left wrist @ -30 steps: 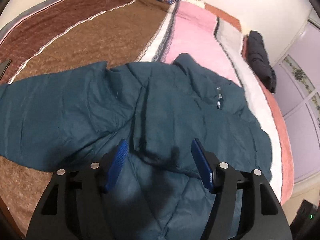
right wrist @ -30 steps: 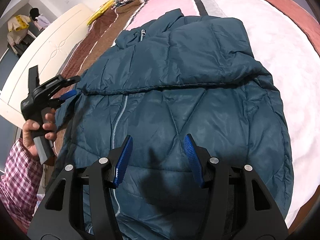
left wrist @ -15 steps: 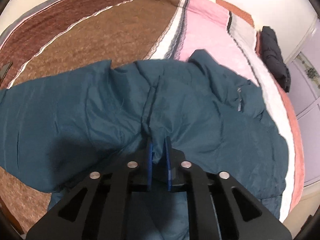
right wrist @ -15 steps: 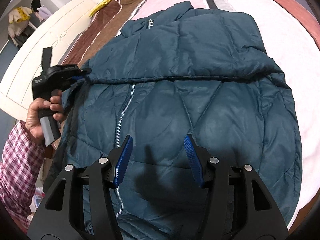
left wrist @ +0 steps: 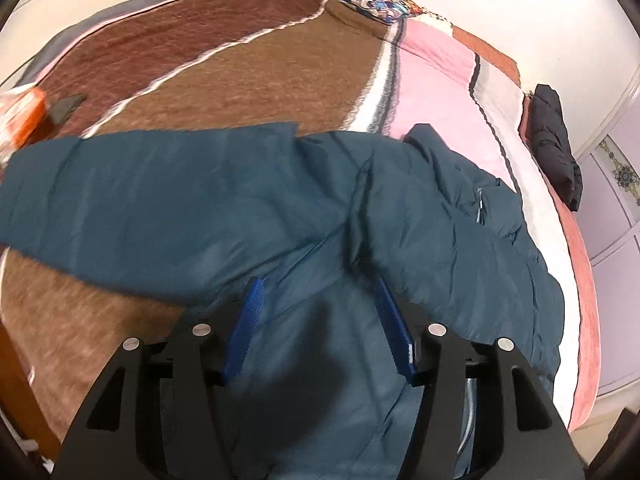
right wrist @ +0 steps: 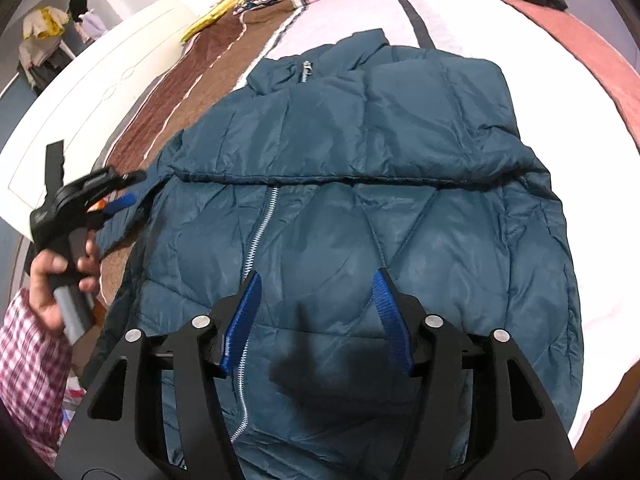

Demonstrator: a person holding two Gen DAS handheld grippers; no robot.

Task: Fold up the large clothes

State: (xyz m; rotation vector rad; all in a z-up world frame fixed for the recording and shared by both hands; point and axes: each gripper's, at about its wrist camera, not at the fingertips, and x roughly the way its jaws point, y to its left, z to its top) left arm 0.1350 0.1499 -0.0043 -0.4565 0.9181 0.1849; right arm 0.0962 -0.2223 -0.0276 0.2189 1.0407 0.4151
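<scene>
Two handheld grippers, both with fingers spread, poised over a teal puffer jacket on a bed.

The left gripper (left wrist: 318, 292) has just been opening; its blue pads stand apart with nothing pinched, only jacket fabric lying below them. The right gripper (right wrist: 316, 284) has also just widened slightly, its fingers spread and empty above the jacket's front. The teal jacket (right wrist: 360, 200) lies face up, zip (right wrist: 260, 236) closed, one sleeve folded across the chest, the other sleeve (left wrist: 140, 184) stretched out sideways. It rests on a striped bedspread (left wrist: 240, 72) of brown, pink and white. A dark garment (left wrist: 554, 140) lies near the bed's far edge.
</scene>
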